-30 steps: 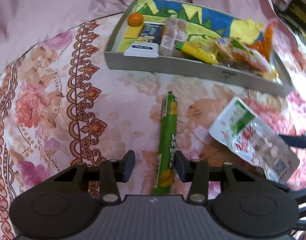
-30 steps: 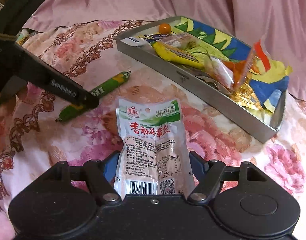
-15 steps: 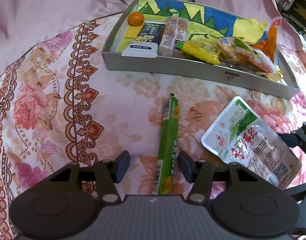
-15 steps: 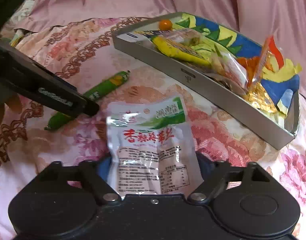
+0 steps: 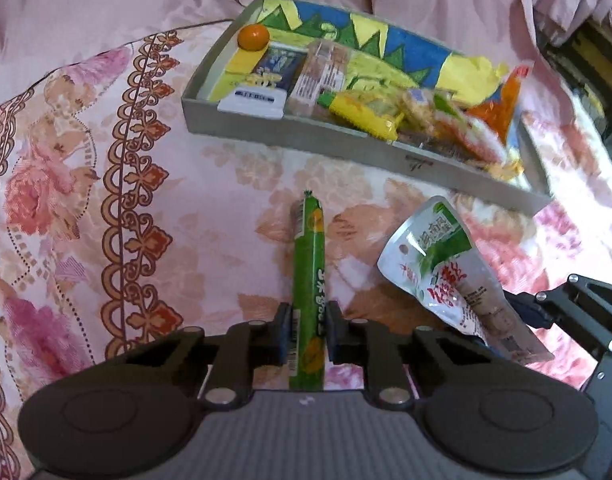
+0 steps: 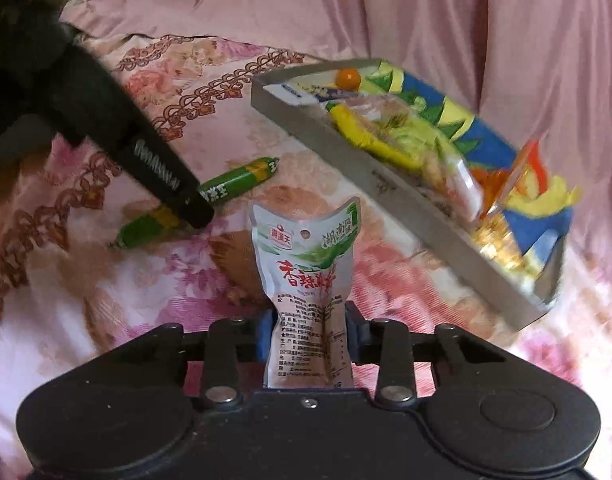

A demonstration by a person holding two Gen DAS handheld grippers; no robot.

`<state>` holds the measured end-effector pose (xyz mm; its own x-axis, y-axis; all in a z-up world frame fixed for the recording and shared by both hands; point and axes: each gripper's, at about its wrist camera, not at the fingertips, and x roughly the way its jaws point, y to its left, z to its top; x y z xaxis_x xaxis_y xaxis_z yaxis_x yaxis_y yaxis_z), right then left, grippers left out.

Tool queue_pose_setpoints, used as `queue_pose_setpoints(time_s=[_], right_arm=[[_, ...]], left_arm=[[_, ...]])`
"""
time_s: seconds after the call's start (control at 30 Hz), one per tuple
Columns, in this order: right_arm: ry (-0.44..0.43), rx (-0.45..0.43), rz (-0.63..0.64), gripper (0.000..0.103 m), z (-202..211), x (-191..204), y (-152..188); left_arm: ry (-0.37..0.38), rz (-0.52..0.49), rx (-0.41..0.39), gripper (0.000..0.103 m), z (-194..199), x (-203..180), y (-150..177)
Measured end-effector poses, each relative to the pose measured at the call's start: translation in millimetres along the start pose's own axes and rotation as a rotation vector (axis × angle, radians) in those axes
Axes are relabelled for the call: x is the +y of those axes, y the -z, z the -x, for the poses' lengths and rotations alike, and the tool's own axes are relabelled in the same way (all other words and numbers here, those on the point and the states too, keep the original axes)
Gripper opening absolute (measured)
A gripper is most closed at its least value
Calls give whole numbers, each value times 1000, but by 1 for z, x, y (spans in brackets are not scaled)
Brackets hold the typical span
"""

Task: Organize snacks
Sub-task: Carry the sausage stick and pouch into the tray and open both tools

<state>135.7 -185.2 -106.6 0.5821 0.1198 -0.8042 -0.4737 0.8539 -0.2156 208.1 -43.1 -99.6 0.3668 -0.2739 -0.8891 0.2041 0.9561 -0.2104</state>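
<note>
Pink floral cloth (image 5: 154, 208) covers everything under me, rumpled plain pink folds rising behind it.

On my left wrist view, my left gripper (image 5: 305, 336) is pinched tight on the green sausage stick (image 5: 308, 276), both pads pressed against its near end, the far tip pointing at the grey tray (image 5: 346, 144). That tray sits ahead, crammed with packets, a small orange ball (image 5: 253, 37) in its far left corner and a yellow wrapper (image 5: 362, 118) in the middle. Only this view shows the dark furniture (image 5: 586, 56) at the upper right edge. Bare cloth spreads wide to the left; to the right, the white pouch (image 5: 450, 272) hangs close, with the right gripper (image 5: 518, 312) behind it.

Switching to my right wrist view: right gripper (image 6: 309, 340) is clamped on that white pouch (image 6: 306, 280), squeezing its lower half into a waist, top edge flaring upward. Here I see the left gripper's finger (image 6: 162, 176) from outside, crossing the sausage stick (image 6: 226, 188), which lies on the cloth. The tray (image 6: 386, 184) runs diagonally at right, its near wall just beyond the pouch. Open cloth lies between the two.
</note>
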Motion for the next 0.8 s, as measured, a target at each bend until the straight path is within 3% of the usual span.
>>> queue_pose_setpoints(time_s=[0.2, 0.43, 0.63, 0.8], right_arm=[[122, -137, 68, 35, 23, 0, -5], [223, -299, -29, 36, 43, -31, -21], [279, -342, -127, 36, 25, -70, -44], [284, -356, -189, 36, 2, -94, -62]], left_arm=[[23, 41, -86, 19, 25, -3, -3], [80, 59, -259, 19, 49, -9, -33], [92, -19, -417, 19, 44, -30, -85], [123, 0, -436, 19, 15, -26, -116]])
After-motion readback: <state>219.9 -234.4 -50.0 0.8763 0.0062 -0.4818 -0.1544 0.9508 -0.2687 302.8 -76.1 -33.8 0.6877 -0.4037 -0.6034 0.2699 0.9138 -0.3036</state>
